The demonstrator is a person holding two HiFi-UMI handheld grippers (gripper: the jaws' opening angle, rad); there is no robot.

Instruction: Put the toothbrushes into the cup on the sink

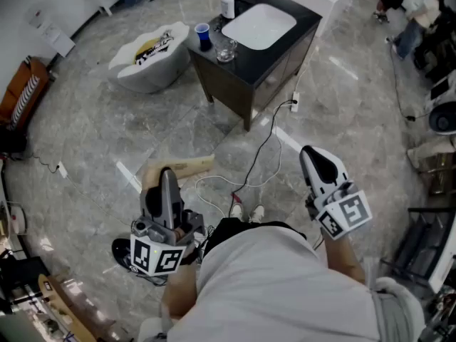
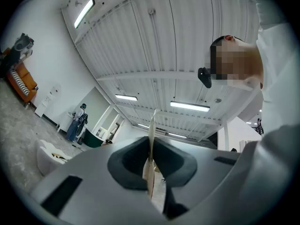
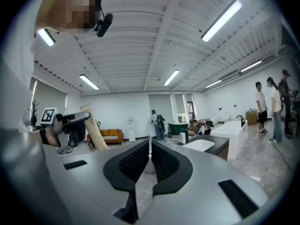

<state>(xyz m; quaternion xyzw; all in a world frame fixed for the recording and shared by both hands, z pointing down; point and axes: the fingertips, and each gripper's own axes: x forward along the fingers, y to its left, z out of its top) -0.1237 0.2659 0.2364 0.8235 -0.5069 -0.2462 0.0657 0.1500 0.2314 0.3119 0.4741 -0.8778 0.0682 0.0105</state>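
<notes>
Grip check: pinching a flat beige toothbrush pack (image 1: 187, 167) edge-on between the left gripper (image 2: 152, 142) fingers, with its long end sticking out past the fingertips. Holding the right gripper (image 3: 149, 146) fingers pressed together, with nothing between them. Facing the sink counter (image 1: 274, 59), with a blue cup (image 1: 202, 34) and a glass cup (image 1: 226, 50) standing well ahead of both sets of fingers.
</notes>
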